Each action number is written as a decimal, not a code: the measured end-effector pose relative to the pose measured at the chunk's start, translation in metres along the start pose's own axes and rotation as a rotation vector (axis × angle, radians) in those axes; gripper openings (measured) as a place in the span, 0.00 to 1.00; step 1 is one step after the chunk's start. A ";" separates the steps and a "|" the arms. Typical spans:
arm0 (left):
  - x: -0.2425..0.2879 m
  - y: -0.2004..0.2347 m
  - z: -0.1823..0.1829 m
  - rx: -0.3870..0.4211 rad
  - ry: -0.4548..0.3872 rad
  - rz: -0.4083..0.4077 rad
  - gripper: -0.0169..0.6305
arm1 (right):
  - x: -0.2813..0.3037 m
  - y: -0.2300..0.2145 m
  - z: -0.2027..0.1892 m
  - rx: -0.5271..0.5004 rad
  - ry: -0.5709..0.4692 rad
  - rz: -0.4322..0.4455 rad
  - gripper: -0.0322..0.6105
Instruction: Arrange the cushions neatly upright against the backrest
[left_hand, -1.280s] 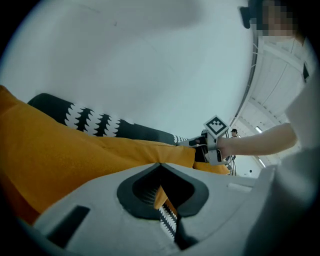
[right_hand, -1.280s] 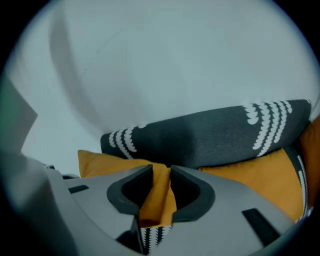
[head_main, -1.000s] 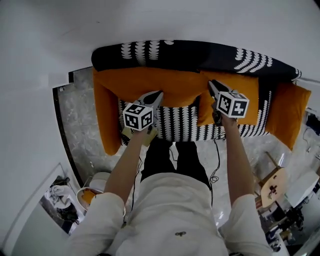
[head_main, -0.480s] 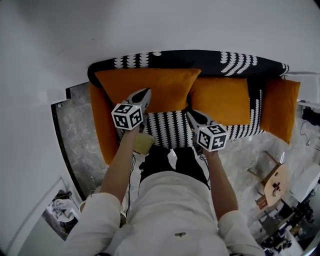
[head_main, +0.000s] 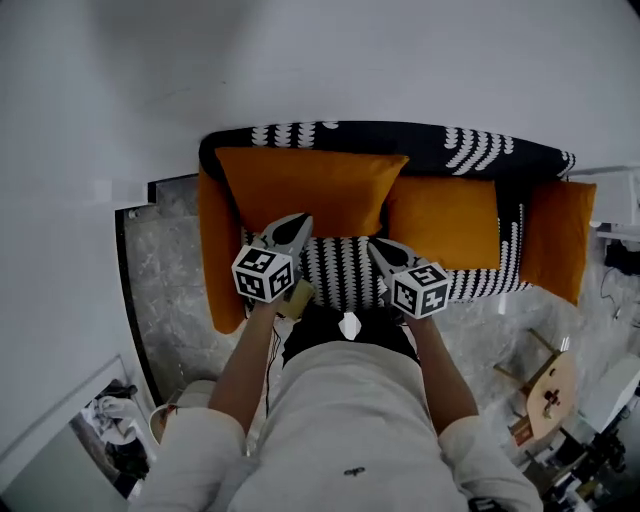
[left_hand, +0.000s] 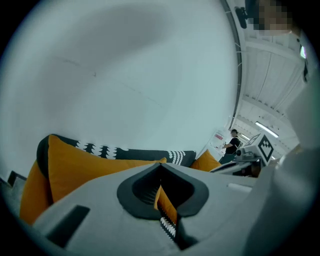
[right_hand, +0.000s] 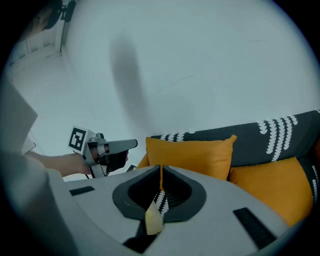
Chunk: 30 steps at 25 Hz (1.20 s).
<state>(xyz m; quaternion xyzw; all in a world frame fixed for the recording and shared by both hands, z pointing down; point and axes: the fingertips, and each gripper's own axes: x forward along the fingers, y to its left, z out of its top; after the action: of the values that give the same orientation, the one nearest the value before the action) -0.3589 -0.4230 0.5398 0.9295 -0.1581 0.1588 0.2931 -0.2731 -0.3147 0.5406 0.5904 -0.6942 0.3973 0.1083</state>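
A black sofa with white leaf print (head_main: 490, 150) carries a large orange cushion (head_main: 310, 185) and a smaller one (head_main: 445, 222), both standing against the backrest. Two more orange cushions lean on the left arm (head_main: 213, 255) and the right arm (head_main: 560, 238). My left gripper (head_main: 297, 222) is shut and empty, just in front of the large cushion (left_hand: 85, 165). My right gripper (head_main: 375, 247) hovers over the seat; its jaws have just been closing, now meet, and hold nothing. From the right gripper (right_hand: 161, 167) I see both cushions upright (right_hand: 192, 152).
Grey marble floor (head_main: 160, 270) lies left of the sofa and a white wall behind it. A wooden stool (head_main: 545, 375) and cables stand at the right, clutter (head_main: 115, 440) at lower left. A person (left_hand: 232, 145) stands far off.
My right gripper came off the smaller cushion and moved left and back to the seat's front. The left gripper rose a little. The large cushion now stands straighter against the backrest.
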 end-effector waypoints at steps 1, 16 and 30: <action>-0.005 -0.003 -0.007 -0.003 0.002 0.006 0.04 | -0.002 0.006 -0.004 -0.013 0.012 0.022 0.07; -0.005 -0.144 -0.097 -0.020 0.075 0.015 0.04 | -0.108 0.012 -0.066 -0.231 0.045 0.216 0.07; 0.131 -0.370 -0.155 -0.016 0.111 -0.073 0.04 | -0.284 -0.163 -0.134 -0.092 -0.035 0.163 0.07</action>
<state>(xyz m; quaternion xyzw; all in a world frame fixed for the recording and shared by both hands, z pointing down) -0.1290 -0.0692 0.5286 0.9220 -0.1090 0.1981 0.3142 -0.0885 -0.0131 0.5222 0.5331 -0.7593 0.3621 0.0904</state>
